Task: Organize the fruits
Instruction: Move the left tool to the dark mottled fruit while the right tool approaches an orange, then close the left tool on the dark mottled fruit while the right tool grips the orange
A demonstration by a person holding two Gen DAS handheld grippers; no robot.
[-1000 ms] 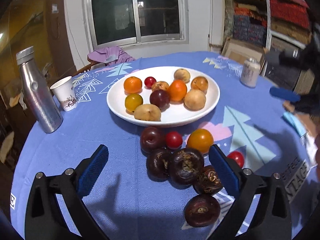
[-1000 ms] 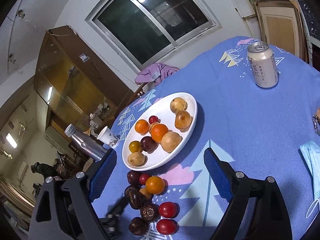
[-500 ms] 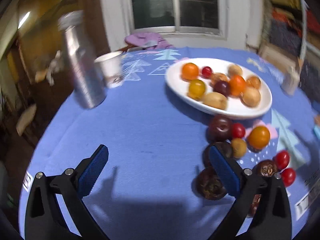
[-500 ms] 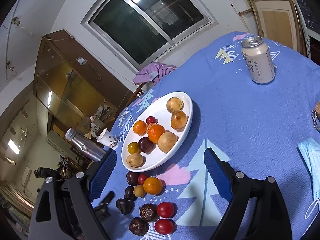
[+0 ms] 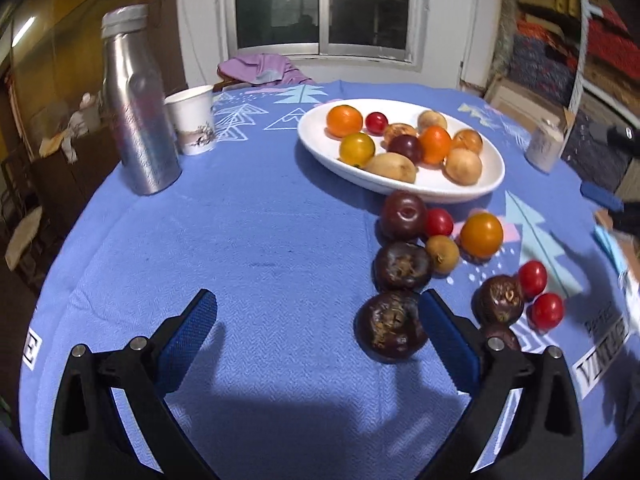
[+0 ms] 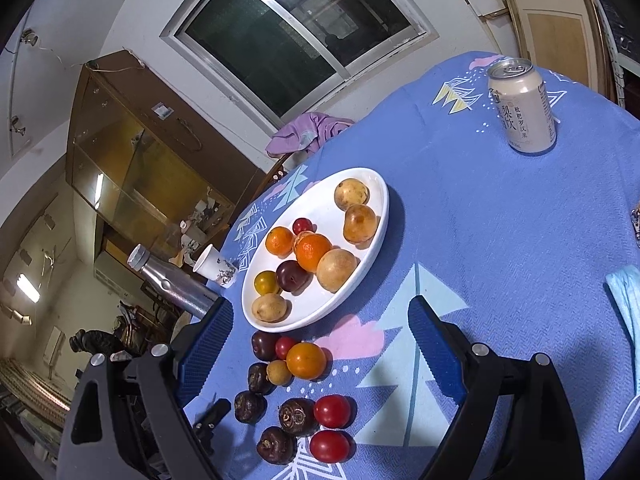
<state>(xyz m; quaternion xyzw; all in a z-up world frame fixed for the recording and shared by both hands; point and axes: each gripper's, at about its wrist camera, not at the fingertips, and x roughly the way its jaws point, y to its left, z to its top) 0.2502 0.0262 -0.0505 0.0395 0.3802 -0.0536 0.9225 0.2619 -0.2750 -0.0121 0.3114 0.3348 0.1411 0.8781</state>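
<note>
Left hand-held gripper [image 5: 316, 322] spread wide, nothing between the pads. Nearest dark fruit [image 5: 390, 328] sits on the desk [image 5: 260, 232] just inside its right finger [image 5: 448, 340], well right of the gap's centre. Roundish, no long axis. White plate [image 5: 472, 188] far right. Right hand-held gripper [image 6: 320, 344] also spread, hovering farther off; left looks nearer.

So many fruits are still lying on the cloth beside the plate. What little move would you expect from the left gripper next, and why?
Probably a slight shift toward the dark round fruit to bring it between the jaws. The left gripper is open and holds nothing, and that fruit lies right against its right-hand finger, off centre. The white plate lies just beyond.
</note>
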